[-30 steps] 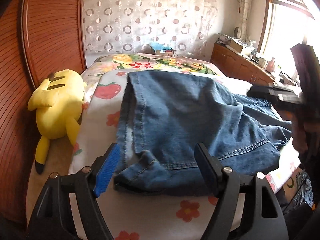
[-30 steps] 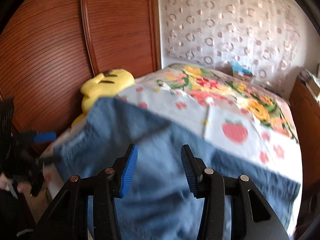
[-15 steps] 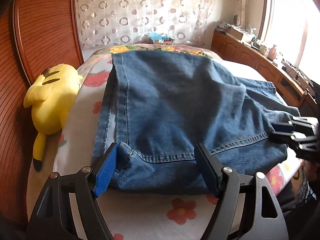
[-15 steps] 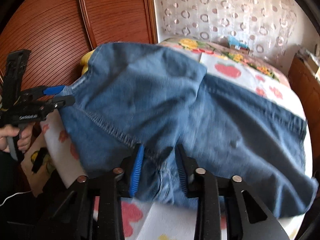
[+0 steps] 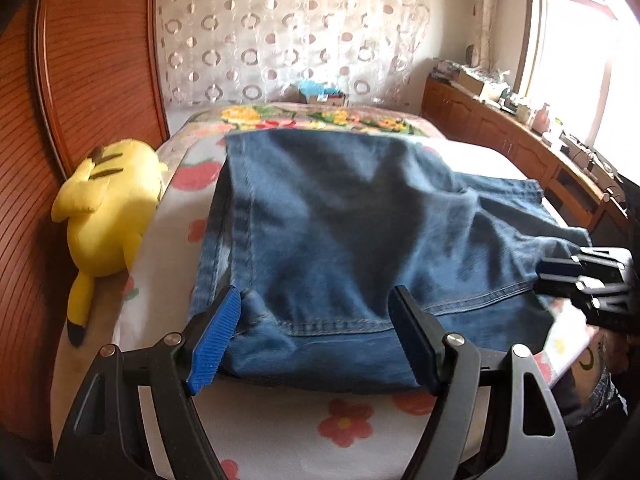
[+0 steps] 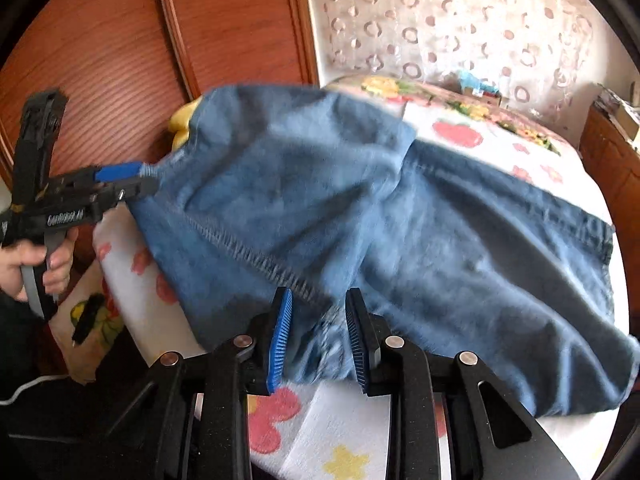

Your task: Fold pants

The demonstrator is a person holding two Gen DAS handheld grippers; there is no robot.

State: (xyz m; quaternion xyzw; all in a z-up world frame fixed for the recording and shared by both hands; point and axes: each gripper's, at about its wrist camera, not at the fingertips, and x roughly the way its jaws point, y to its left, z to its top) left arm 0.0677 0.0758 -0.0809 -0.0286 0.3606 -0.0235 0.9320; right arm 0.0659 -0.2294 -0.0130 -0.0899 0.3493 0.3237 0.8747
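Blue denim jeans lie folded over on the flowered bed sheet. My left gripper stands wide open at the near hem edge, the denim lying between its fingers. In the right wrist view the left gripper's tips touch the jeans' corner. My right gripper has closed on a bunched fold of the jeans at the bed's near edge. It also shows in the left wrist view at the jeans' right edge.
A yellow plush toy lies at the left of the bed against the wooden headboard. A wooden cabinet with clutter runs under the window on the right. A patterned curtain hangs behind.
The upper denim layer has been drawn across and flattened over the lower one. My right gripper came down from above onto the jeans' edge and narrowed on a fold. The left gripper stayed wide.
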